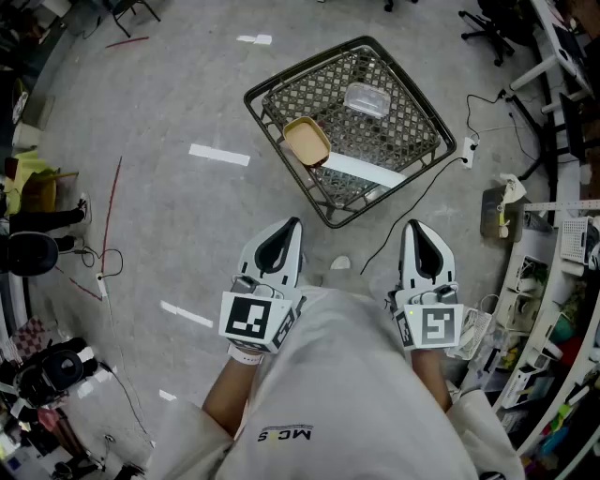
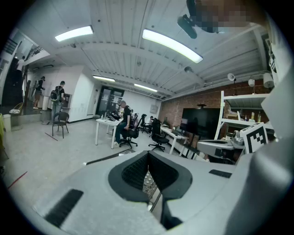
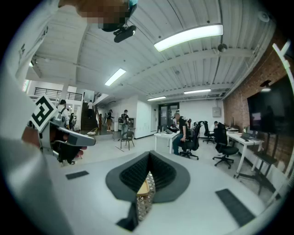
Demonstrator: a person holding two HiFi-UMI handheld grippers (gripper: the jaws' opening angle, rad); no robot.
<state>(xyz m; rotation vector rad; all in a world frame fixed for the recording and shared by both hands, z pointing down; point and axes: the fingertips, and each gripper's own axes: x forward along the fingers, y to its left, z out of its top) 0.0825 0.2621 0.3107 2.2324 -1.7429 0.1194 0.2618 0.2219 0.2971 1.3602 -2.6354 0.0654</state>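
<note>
Right gripper (image 3: pixel 149 160), unlike left gripper (image 2: pixel 148 158), glimpses the yellow bowl (image 3: pixel 143 188).

Pale grey concrete floor (image 1: pixel 169 84), scuffed, marked with short white tape strips (image 1: pixel 218 155) and a thin red line (image 1: pixel 111 211). Black cable (image 1: pixel 405 217) trailing across it to a white power strip (image 1: pixel 466 148). Along the right edge, cluttered white shelving (image 1: pixel 562 272); near the top corner, black wheeled office chairs (image 1: pixel 487 23). Overhead, white ribbed ceiling (image 2: pixel 119 50) with long fluorescent strip lights (image 2: pixel 172 46), all lit. Red brick wall (image 2: pixel 197 100) behind a large dark flat screen (image 2: pixel 200 121). White-topped desks (image 2: pixel 104 122) in rows, with seated people. Farther off, plain white wall (image 3: pixel 140 114) and dark glazed double door (image 3: pixel 166 117).
</note>
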